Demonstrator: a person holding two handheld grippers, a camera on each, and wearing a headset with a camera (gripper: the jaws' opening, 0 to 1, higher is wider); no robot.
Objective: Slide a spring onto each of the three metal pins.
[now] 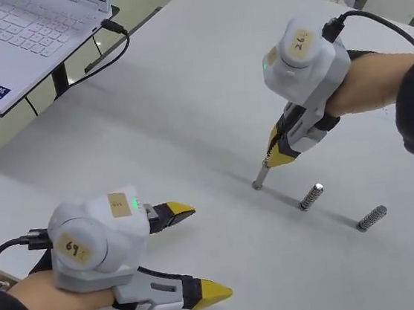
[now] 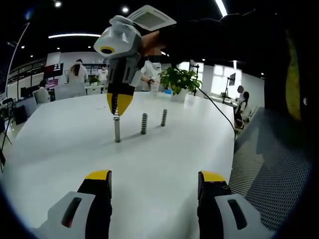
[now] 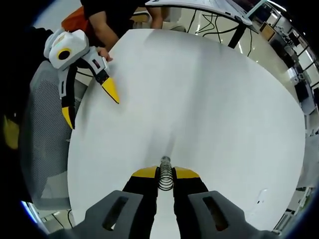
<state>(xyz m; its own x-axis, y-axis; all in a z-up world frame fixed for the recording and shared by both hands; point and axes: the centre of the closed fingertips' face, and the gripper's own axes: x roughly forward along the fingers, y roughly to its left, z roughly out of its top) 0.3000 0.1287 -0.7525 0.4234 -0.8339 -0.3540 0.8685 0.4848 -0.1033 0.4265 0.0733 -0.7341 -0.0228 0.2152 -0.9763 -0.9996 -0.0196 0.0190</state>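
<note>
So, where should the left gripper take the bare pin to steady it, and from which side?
Probably the left gripper should come in level from its own side and close low on the pin, near its foot. The pin stands upright, and the right gripper with the spring occupies its top.

left gripper (image 1: pixel 207 251) jaws spread wide, right gripper (image 1: pixel 273 159) pinched, pointing down.

The counter (image 1: pixel 179 106) is wide and bare in the middle and up to 12 o'clock. At 4 o'clock three thin pins (image 1: pixel 310 196) stand close in a row. A laptop (image 1: pixel 21 34) sits past its edge at 11 o'clock.
</note>
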